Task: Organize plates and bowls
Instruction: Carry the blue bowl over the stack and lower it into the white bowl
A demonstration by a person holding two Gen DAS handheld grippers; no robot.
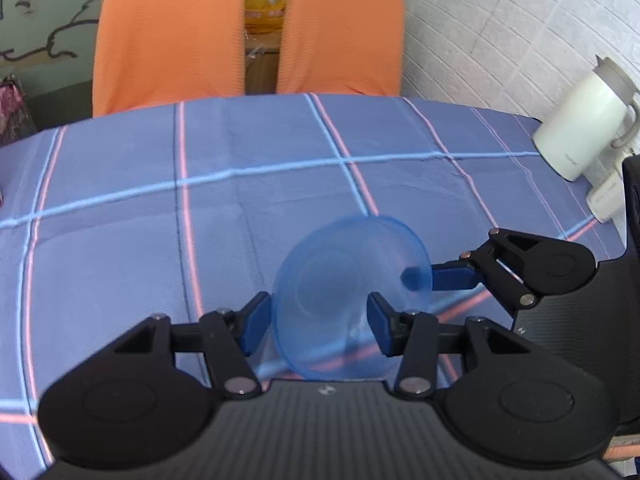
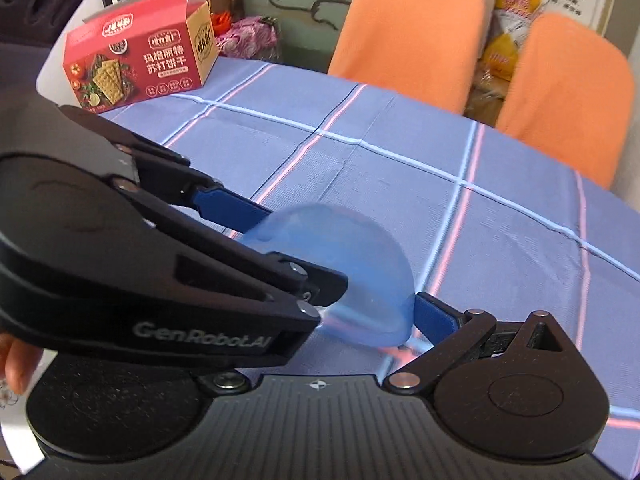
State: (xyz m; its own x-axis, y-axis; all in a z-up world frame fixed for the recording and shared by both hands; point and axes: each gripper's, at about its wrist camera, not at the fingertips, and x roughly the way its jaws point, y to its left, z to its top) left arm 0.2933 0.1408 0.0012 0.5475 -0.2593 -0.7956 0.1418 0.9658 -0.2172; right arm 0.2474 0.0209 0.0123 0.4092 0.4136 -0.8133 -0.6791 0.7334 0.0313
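One see-through blue bowl is tipped on its side above the desk, which wears a blue checked cloth. The right gripper pinches the bowl's rim with its two fingers, one inside and one outside. The left gripper has its two fingers spread wide, one on each side of the bowl. Two orange chairs stand behind the desk. One white jug and one red cracker box sit on it.
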